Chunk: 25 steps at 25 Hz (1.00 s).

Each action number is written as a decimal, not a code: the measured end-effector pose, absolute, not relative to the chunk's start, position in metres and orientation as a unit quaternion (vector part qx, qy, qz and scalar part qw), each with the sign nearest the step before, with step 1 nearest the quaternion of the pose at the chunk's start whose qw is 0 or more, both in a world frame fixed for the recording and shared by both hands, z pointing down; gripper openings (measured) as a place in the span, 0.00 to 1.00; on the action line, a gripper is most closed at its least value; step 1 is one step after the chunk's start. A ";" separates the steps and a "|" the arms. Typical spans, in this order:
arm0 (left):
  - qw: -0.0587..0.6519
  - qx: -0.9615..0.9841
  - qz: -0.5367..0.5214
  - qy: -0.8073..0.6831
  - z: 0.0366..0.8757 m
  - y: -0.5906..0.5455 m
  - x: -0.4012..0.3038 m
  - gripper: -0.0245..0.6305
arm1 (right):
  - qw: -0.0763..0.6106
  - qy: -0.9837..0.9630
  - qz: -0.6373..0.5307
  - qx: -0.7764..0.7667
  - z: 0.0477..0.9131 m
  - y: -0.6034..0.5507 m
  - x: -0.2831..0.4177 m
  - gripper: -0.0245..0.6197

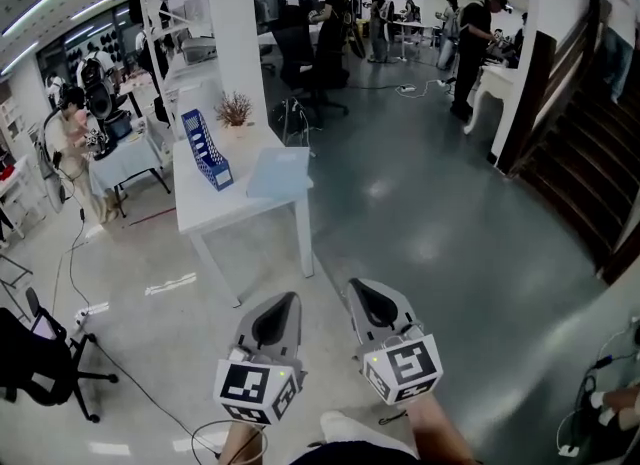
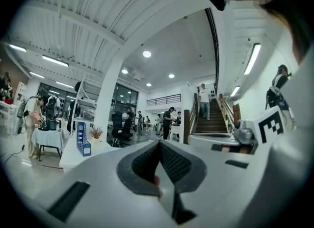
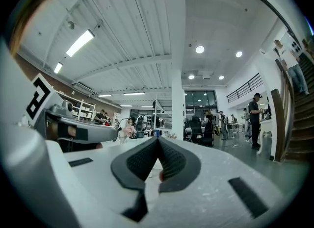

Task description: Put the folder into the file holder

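Folder (image 1: 278, 173), pale blue, lies flat on the white table (image 1: 215, 211) near its right edge, at 3 o'clock from the upright blue file holder (image 1: 207, 149) and apart from it. A small dried plant (image 1: 236, 110) stands at 1 o'clock from the holder. Both claws hang level over the floor, well short of the table, which sits at 11 o'clock from them. The left gripper (image 1: 287, 301) has its jaws pressed together on nothing. The right gripper (image 1: 358, 289), beside it at 3 o'clock, is likewise pressed together and empty.
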<state>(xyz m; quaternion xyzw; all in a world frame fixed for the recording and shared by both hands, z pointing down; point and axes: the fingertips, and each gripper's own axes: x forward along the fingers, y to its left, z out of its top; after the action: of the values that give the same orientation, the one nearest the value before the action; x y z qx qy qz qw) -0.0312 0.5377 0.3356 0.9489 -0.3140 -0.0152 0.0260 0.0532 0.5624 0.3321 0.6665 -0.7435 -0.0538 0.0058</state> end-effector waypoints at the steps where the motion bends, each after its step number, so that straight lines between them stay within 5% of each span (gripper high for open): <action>1: 0.027 0.949 -0.016 -0.315 0.335 0.534 -0.029 0.05 | 0.006 -0.744 -0.054 0.666 0.332 0.560 0.056 0.04; 25: 0.031 0.938 -0.005 -0.344 0.348 0.440 0.010 0.05 | -0.028 -0.763 -0.004 0.645 0.353 0.465 0.103 0.04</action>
<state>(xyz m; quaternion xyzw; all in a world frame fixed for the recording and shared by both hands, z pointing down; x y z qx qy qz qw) 0.0105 0.4396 0.3479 0.9383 -0.3444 -0.0045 0.0309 0.1031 0.4651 0.3529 0.6454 -0.7633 -0.0037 -0.0281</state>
